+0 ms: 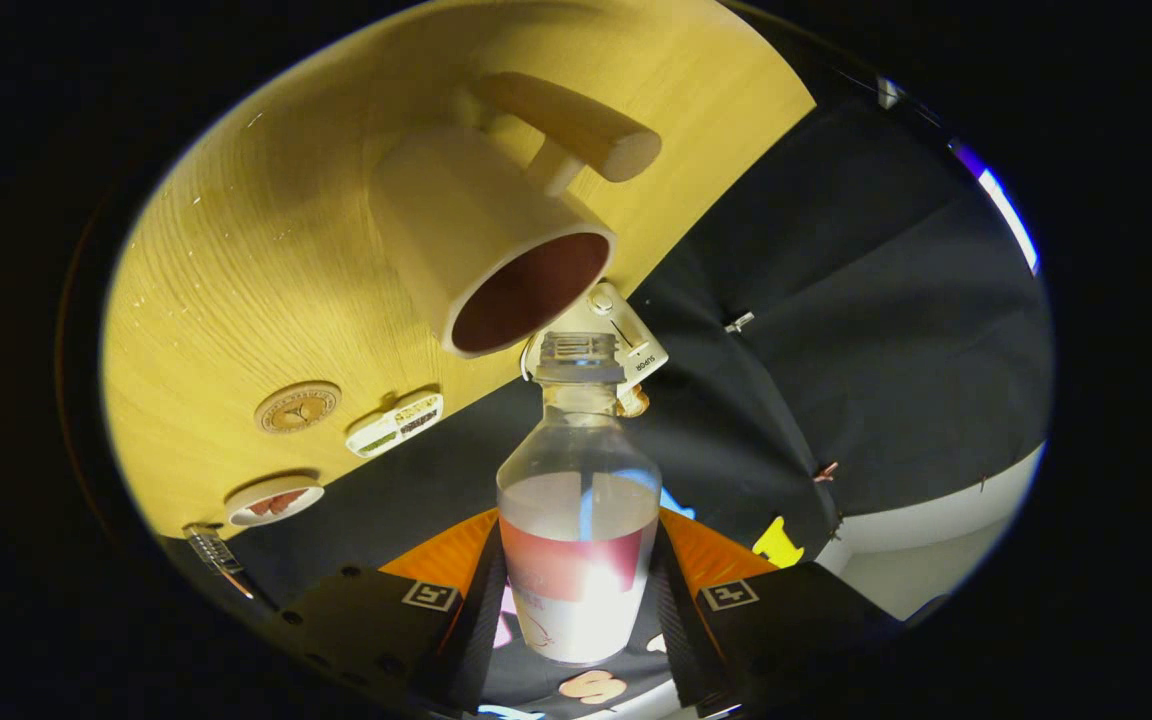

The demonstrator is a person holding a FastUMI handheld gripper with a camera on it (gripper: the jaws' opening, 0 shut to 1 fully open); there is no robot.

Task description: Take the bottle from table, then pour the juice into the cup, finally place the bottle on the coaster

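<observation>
- Your gripper [576, 610] camera looks forward along the fingers, rolled steeply, so the table [236, 300] tilts.
- It sits close behind the bottle [578, 500], cup [496, 250] just beyond.

The tabletop [236, 250] is yellow wood with fine grain lines. The cup [476, 235] is cream outside, dark red-brown inside. The bottle [578, 500] is clear with a red-and-white label. The gripper [581, 600] fingers are black and ribbed orange, with small black-and-white square markers. A round tan coaster [298, 407] lies lower left.
</observation>
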